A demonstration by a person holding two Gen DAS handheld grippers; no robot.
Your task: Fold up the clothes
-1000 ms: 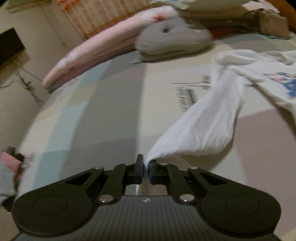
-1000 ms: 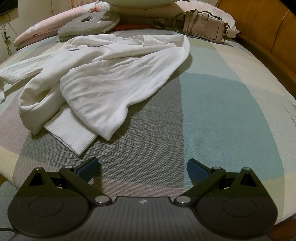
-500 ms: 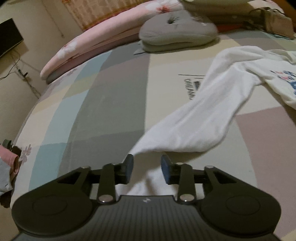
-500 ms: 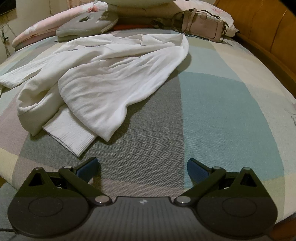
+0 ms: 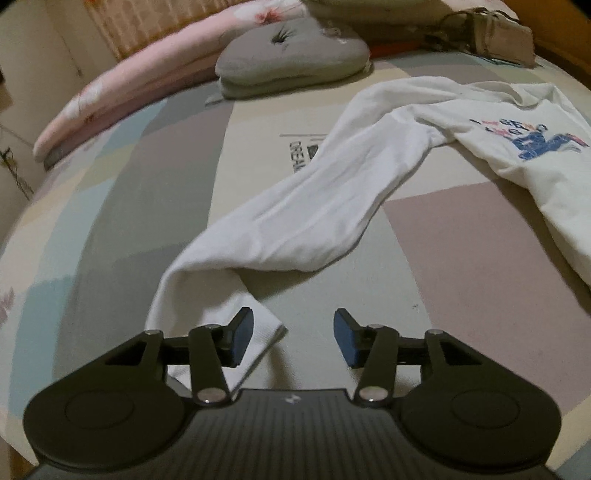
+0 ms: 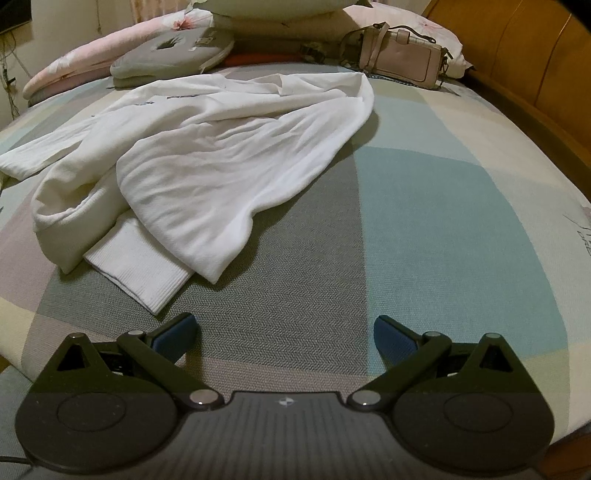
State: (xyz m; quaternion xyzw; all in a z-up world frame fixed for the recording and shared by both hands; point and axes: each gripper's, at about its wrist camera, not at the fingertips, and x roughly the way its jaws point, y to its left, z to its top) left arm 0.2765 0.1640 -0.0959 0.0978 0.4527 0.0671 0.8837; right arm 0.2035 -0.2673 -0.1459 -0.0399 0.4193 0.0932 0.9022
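Observation:
A white long-sleeved sweatshirt (image 5: 524, 147) with a blue print lies crumpled on the patchwork bed sheet (image 5: 480, 258). One sleeve (image 5: 314, 218) stretches towards my left gripper (image 5: 293, 341), whose jaws are opening. The ribbed cuff (image 5: 258, 328) lies flat under the left finger, and no pad presses on it. In the right wrist view the same sweatshirt (image 6: 229, 155) lies bunched up, its other ribbed cuff (image 6: 140, 273) just ahead of and left of my right gripper (image 6: 284, 334). That gripper stands open above the sheet (image 6: 443, 221) with nothing between its fingers.
A grey cushion (image 5: 291, 55), a pink floral bolster (image 5: 140, 85) and a beige handbag (image 5: 498, 33) lie at the far end of the bed. In the right wrist view the handbag (image 6: 399, 55) sits next to a wooden bed frame (image 6: 535, 74).
My left gripper was shut on the sleeve's cuff and held it up. It has sunk and opened, and the sleeve now lies on the sheet. The right gripper has not moved.

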